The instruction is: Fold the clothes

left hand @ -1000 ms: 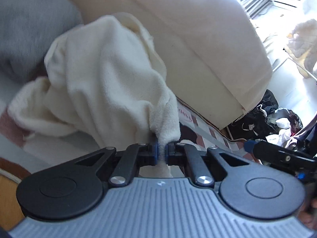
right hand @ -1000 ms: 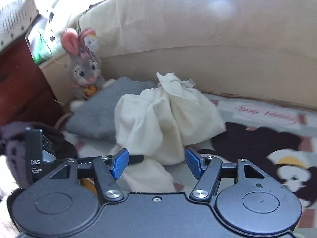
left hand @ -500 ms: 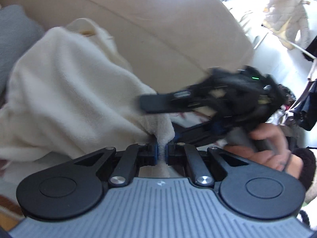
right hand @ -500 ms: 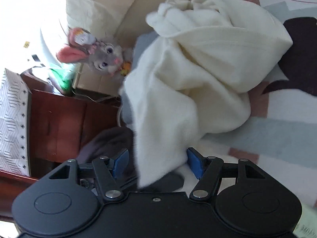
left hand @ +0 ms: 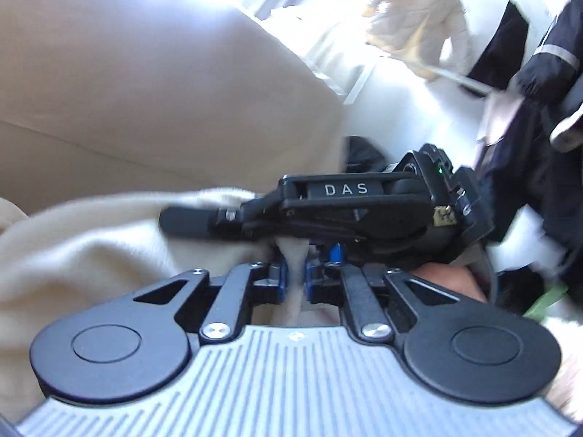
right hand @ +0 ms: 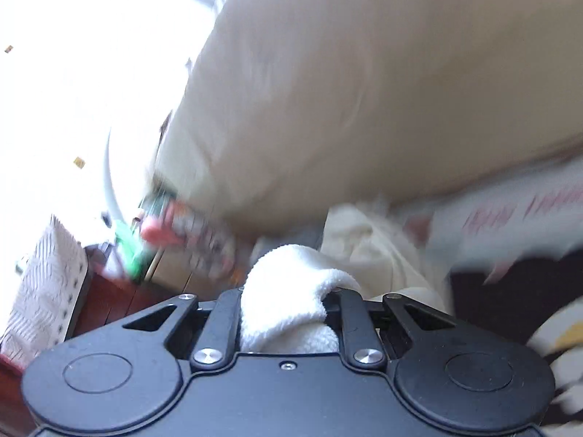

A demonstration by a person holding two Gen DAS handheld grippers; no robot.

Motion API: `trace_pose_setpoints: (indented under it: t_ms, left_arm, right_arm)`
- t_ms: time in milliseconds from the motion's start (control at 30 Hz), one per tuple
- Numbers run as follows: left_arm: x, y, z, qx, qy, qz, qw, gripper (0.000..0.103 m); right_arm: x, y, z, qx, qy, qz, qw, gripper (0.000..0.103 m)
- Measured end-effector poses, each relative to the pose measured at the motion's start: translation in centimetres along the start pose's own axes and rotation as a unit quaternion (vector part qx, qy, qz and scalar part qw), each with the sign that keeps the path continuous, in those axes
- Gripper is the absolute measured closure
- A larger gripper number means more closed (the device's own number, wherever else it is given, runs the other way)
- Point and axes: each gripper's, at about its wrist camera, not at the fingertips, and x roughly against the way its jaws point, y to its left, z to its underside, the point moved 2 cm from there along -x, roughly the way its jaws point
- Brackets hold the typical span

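Cream fleece garment [left hand: 91, 255]: one item, soft pile, bunched against the beige sofa back [left hand: 145, 73]. Lay spread to the left in the left wrist view, with one narrow fold rising at the centre.

Left gripper [left hand: 294, 279]: blue-padded fingers drawn nearly together, pinching that narrow fold of the fleece between them. Fabric ran down behind the jaws toward the camera body.

Right gripper [right hand: 288, 302]: a thick wad of the same white fleece [right hand: 288, 291] filled the gap between its fingers and bulged above them; finger pads hidden by the cloth, arms drawn inward against it, so the grip read as closed on the fabric. Seen from the left wrist view, this gripper [left hand: 339, 204] lay sideways just beyond the left gripper's fingertips, black body lettered "DAS", with the holder's hand [left hand: 448, 284] beneath it.

Surroundings, right wrist view, heavily blurred: patterned blanket [right hand: 510, 218] at right under the garment; stuffed toy [right hand: 189, 229], pink and grey, at left; reddish wooden cabinet [right hand: 109, 302] lower left.

Surroundings, left wrist view: dark clothing [left hand: 539, 145] hanging at right; pale jacket [left hand: 419, 11] hung beyond.
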Motion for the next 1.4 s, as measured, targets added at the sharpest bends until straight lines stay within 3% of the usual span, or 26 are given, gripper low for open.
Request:
trace_pose_setpoints:
  t_ms: [33, 100, 133, 167, 233, 267, 333, 433, 500, 567, 633, 767, 833, 900, 933, 967, 1000, 1067, 1100, 1200, 1233, 1300, 1400]
  left_arm:
    - [-0.4, -1.0, -0.4, 0.008, 0.008, 0.013, 0.9998, 0.082]
    - [-0.6, -2.2, 0.8, -0.005, 0.013, 0.019, 0.9997, 0.055]
    - [-0.3, -2.1, 2.0, -0.015, 0.017, 0.019, 0.9996, 0.049]
    - [0.1, -1.9, 3.4, -0.025, 0.022, 0.015, 0.9993, 0.043]
    - [-0.1, -0.3, 6.4, -0.039, 0.046, -0.021, 0.9980, 0.040]
    - [0.2, 1.6, 8.1, -0.040, 0.063, -0.059, 0.9955, 0.040]
    - [0.6, 5.9, 10.8, -0.021, 0.102, -0.138, 0.9849, 0.040]
    - [1.2, 11.9, 14.1, 0.023, 0.157, -0.238, 0.9580, 0.042]
    - [1.5, 13.4, 15.4, 0.033, 0.179, -0.271, 0.9453, 0.042]
    - [1.6, 14.6, 16.5, 0.043, 0.197, -0.295, 0.9338, 0.042]
    - [1.0, 13.7, 16.7, 0.054, 0.190, -0.277, 0.9404, 0.042]
    - [-0.6, 11.4, 17.6, 0.029, 0.187, -0.263, 0.9460, 0.042]
    - [-1.0, 10.5, 17.8, 0.017, 0.192, -0.259, 0.9466, 0.042]
    - [-1.1, 9.9, 17.9, 0.012, 0.196, -0.253, 0.9474, 0.042]
    - [-0.8, 9.7, 17.9, 0.015, 0.196, -0.250, 0.9481, 0.042]
    - [-0.7, 9.6, 17.9, 0.019, 0.197, -0.248, 0.9484, 0.042]
    - [-0.7, 9.5, 17.9, 0.023, 0.199, -0.245, 0.9485, 0.042]
    - [-0.4, 9.2, 18.1, 0.027, 0.202, -0.237, 0.9500, 0.041]
    - [-0.3, 9.1, 18.1, 0.028, 0.204, -0.231, 0.9509, 0.041]
    - [-0.2, 8.3, 18.4, 0.022, 0.204, -0.221, 0.9534, 0.041]
    - [-0.4, 8.1, 18.5, 0.015, 0.204, -0.220, 0.9539, 0.041]
    - [-1.2, 7.7, 18.8, -0.004, 0.209, -0.221, 0.9527, 0.039]
    - [-3.6, 8.0, 20.2, -0.043, 0.230, -0.243, 0.9416, 0.033]
  right_arm:
    - [1.7, -0.2, -1.1, 0.008, -0.023, 0.019, 1.000, 0.085]
    - [5.0, -2.2, -2.4, 0.037, -0.060, 0.111, 0.991, 0.085]
    - [6.7, -3.2, -3.0, 0.051, -0.077, 0.156, 0.983, 0.085]
    - [7.3, -5.0, -2.9, 0.070, -0.076, 0.219, 0.970, 0.085]
    - [8.6, -8.7, -2.8, 0.107, -0.073, 0.342, 0.931, 0.086]
    - [8.7, -11.6, -2.3, 0.104, -0.058, 0.399, 0.909, 0.086]
    - [8.6, -18.6, -0.9, 0.054, -0.010, 0.465, 0.883, 0.086]
    - [9.8, -25.7, 1.4, -0.084, -0.013, 0.456, 0.886, 0.086]
    - [11.7, -27.9, 2.6, -0.187, -0.068, 0.425, 0.883, 0.079]
    - [12.5, -28.0, 3.2, -0.216, -0.091, 0.392, 0.890, 0.078]
    - [12.8, -27.5, 2.9, -0.214, -0.096, 0.376, 0.896, 0.077]
    - [12.7, -24.0, 1.2, -0.086, -0.060, 0.393, 0.914, 0.077]
    - [13.9, -23.9, 0.8, -0.086, -0.073, 0.408, 0.906, 0.074]
    - [15.5, -24.6, 0.7, -0.181, -0.118, 0.400, 0.891, 0.066]
    - [16.0, -24.7, 0.7, -0.205, -0.128, 0.377, 0.894, 0.067]
    - [16.0, -24.3, 0.7, -0.188, -0.125, 0.379, 0.898, 0.067]
    - [15.8, -23.3, 0.7, -0.147, -0.116, 0.408, 0.894, 0.066]
    - [14.3, -20.8, 1.4, -0.026, -0.088, 0.494, 0.865, 0.063]
    - [14.0, -20.1, 1.9, 0.016, -0.090, 0.529, 0.844, 0.054]
    - [13.0, -18.1, 3.6, 0.139, -0.093, 0.624, 0.763, 0.051]
    - [13.2, -18.1, 3.9, 0.149, -0.098, 0.647, 0.742, 0.051]
    - [14.1, -17.6, 4.6, 0.133, -0.120, 0.662, 0.728, 0.050]
    - [13.2, -15.8, 6.2, 0.111, -0.140, 0.577, 0.797, 0.051]
